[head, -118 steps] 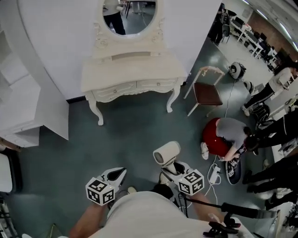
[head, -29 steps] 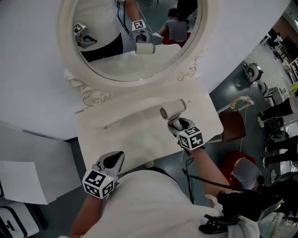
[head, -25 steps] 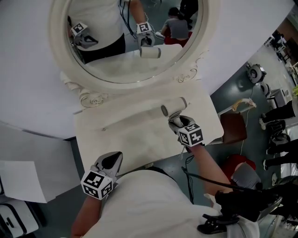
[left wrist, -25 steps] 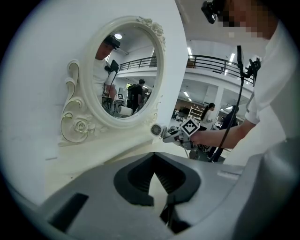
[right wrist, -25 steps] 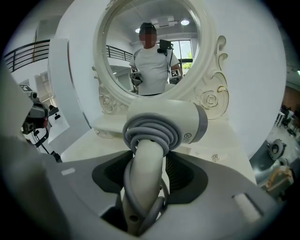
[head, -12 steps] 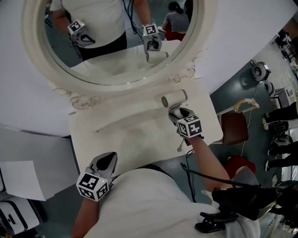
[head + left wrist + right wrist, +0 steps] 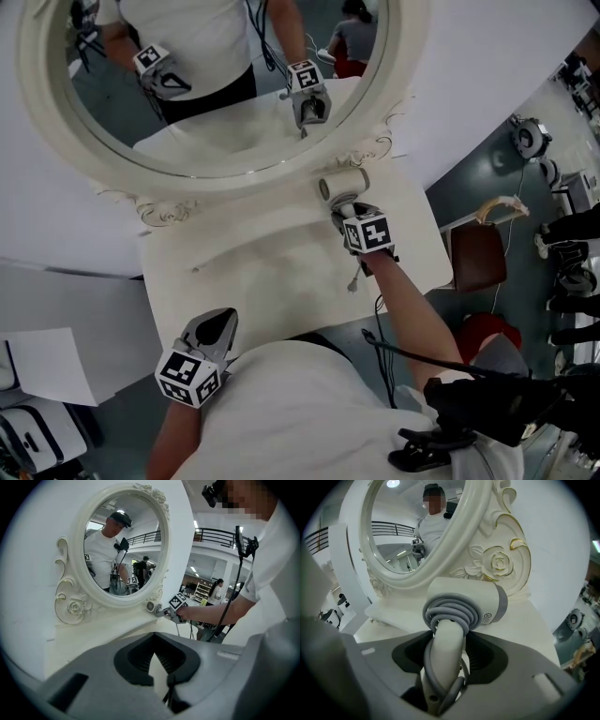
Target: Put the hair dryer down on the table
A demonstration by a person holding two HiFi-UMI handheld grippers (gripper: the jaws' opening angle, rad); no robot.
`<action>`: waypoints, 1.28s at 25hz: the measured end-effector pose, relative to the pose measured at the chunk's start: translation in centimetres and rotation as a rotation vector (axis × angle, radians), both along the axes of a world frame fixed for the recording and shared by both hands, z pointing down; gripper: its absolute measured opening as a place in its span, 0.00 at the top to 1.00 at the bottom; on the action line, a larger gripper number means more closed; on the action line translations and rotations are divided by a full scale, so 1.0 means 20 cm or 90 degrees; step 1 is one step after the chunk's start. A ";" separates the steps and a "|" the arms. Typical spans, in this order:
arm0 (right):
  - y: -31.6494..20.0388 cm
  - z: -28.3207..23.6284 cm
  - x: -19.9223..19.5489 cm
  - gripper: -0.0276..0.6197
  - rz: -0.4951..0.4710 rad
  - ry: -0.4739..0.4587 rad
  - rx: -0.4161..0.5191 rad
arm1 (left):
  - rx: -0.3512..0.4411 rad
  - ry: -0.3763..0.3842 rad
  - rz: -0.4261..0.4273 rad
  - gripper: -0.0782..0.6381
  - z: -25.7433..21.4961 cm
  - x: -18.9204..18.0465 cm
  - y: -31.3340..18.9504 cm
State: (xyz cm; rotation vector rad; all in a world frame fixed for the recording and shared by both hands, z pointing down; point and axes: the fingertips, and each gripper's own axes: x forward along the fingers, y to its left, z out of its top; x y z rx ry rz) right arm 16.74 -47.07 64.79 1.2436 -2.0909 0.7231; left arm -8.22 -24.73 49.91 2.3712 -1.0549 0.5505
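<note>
With the right tool (image 7: 343, 210) clamped on the hair dryer (image 7: 344, 185), the jaws grip the cream handle from both sides, and the handle fills the gap between the pads. The grey cord (image 7: 451, 613) is wound in several loops round the top of the handle, directly ahead of the jaws, and one strand runs down the handle into the grip. The barrel lies crosswise just beyond the jaw tips, with its grey end band (image 7: 500, 604) to the tool's right. The hair dryer is at the rear of the table (image 7: 262, 272), close in front of the oval mirror (image 7: 216, 84). Contact between barrel and table top cannot be confirmed from any view. The carved rose (image 7: 500, 562) of the mirror frame sits above and beyond the barrel, seen from the right tool.

The left tool (image 7: 217, 326) hangs at the near edge of the table, well apart from the hair dryer, which lies ahead of it and to its right. Its jaws are drawn together with only a thin sliver of table showing between the ribbed pads, and nothing is held in them. A chair (image 7: 476, 255) stands on the floor to the right of the right tool, off the table's end.
</note>
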 end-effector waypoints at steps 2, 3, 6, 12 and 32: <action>-0.03 0.01 -0.02 0.61 0.006 0.009 -0.001 | -0.002 -0.002 -0.002 0.90 0.01 0.00 -0.01; -0.04 0.02 -0.03 0.61 0.007 0.017 0.000 | -0.002 -0.003 -0.002 0.90 0.01 0.00 -0.02; -0.06 0.02 -0.03 0.61 0.014 0.044 0.001 | -0.005 -0.001 -0.004 0.90 0.02 0.00 -0.03; -0.06 0.03 -0.03 0.60 0.018 0.070 0.005 | -0.012 0.001 0.006 0.90 0.04 0.03 -0.06; -0.07 0.04 -0.04 0.51 0.011 0.056 0.009 | -0.012 0.014 0.003 0.90 0.04 -0.02 -0.08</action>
